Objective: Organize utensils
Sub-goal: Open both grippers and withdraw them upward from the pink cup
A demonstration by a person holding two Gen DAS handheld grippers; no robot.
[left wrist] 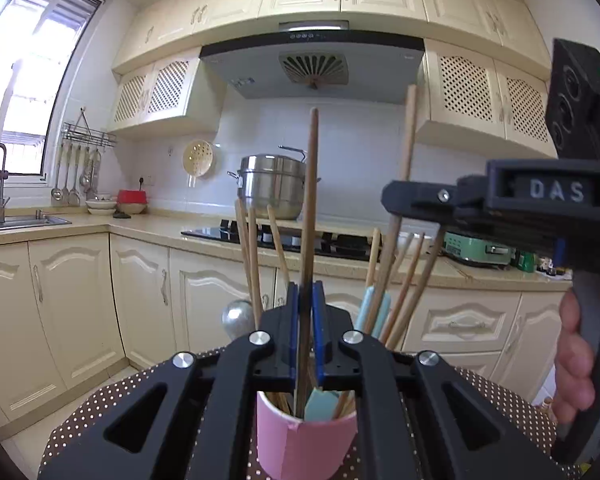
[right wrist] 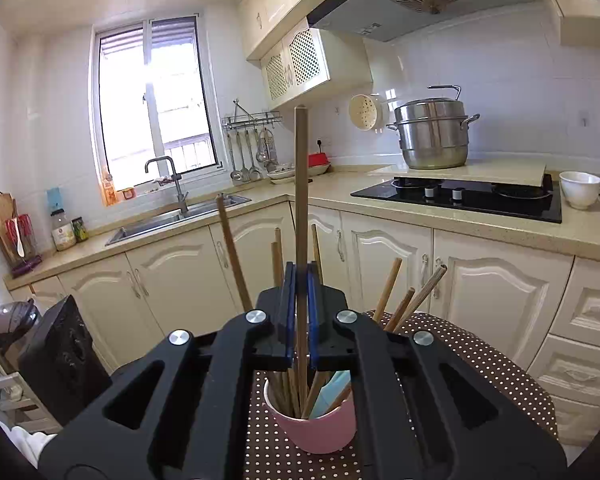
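A pink cup stands on the dotted brown table and holds several wooden chopsticks and a light blue spatula. My left gripper is shut on one upright chopstick whose lower end is in the cup. My right gripper is shut on another upright chopstick whose lower end is in the same cup. The right gripper also shows in the left wrist view, shut on a taller stick. A metal spoon bowl shows behind the cup.
Cream kitchen cabinets and a countertop run behind the table. A black hob, a steel steamer pot, a white bowl and a sink are on the counter. The left gripper's black body is at lower left.
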